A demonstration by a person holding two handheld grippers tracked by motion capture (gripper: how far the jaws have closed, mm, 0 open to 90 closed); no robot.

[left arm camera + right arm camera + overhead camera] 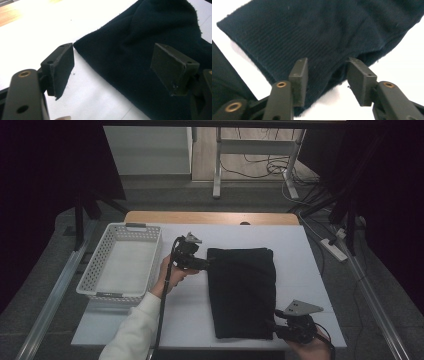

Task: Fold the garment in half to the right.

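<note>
Nearest, the right gripper (274, 325) stands at the near right corner of the folded dark garment (242, 290), jaws spread around its edge. Farther off, the left gripper (206, 265) meets the far left corner, jaws wide apart. Beyond, a white basket (95, 265) sits on the white table (300, 255).

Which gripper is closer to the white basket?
Left. The left gripper is at the far left corner of the black cloth, a short way right of the basket. The right gripper is at the cloth's near right corner, much farther away.
</note>
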